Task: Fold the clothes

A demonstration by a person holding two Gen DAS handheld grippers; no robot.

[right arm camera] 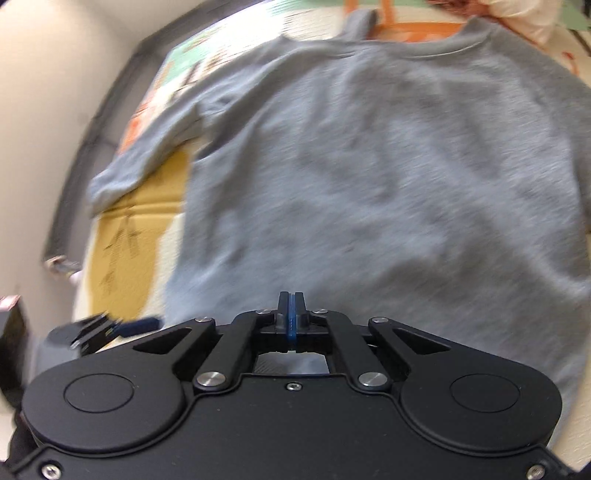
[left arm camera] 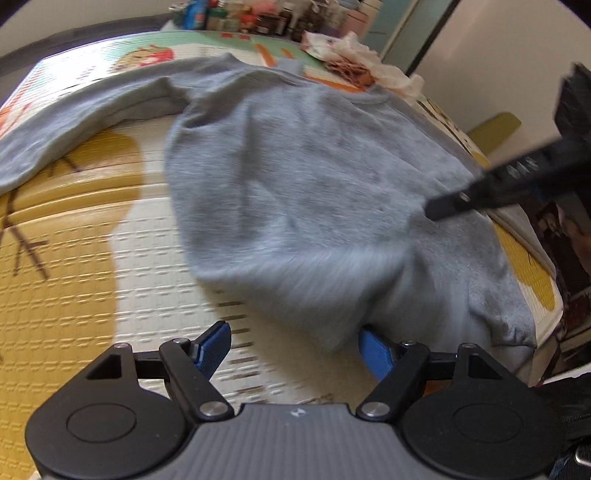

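So there's a grey sweatshirt [left arm camera: 295,177] spread out on a colourful play mat [left arm camera: 92,258], the yellow and cream kind with cartoon prints. Collar points away from the cameras, hem is nearest them. One sleeve [left arm camera: 74,122] stretches way out to the left across the mat. In the right wrist view the same sleeve [right arm camera: 147,147] runs off toward the mat's left edge.

The left gripper [left arm camera: 295,350] has its jaws wide open, blue pads [left arm camera: 214,347] well apart, hovering right at the hem. The cloth's bottom edge droops down between the two fingers, and it covers part of the right-hand pad. Can't tell if it's really touching the pads, everything near the hem is motion-blurred.

The right gripper [right arm camera: 291,317] is closed, blue pads pressed flat together. From its own camera it's right over the lower part of the sweatshirt, but I can't tell if any cloth is pinched in there, looks like only pad against pad. In the left view it comes in from the right side, its black fingertip [left arm camera: 454,203] over the shirt's right half.

At the far end of the mat there's a crumpled pile of white and brownish cloth [left arm camera: 362,62], just beyond the collar. Behind that, a row of bottles [left arm camera: 258,18], too blurry to read.
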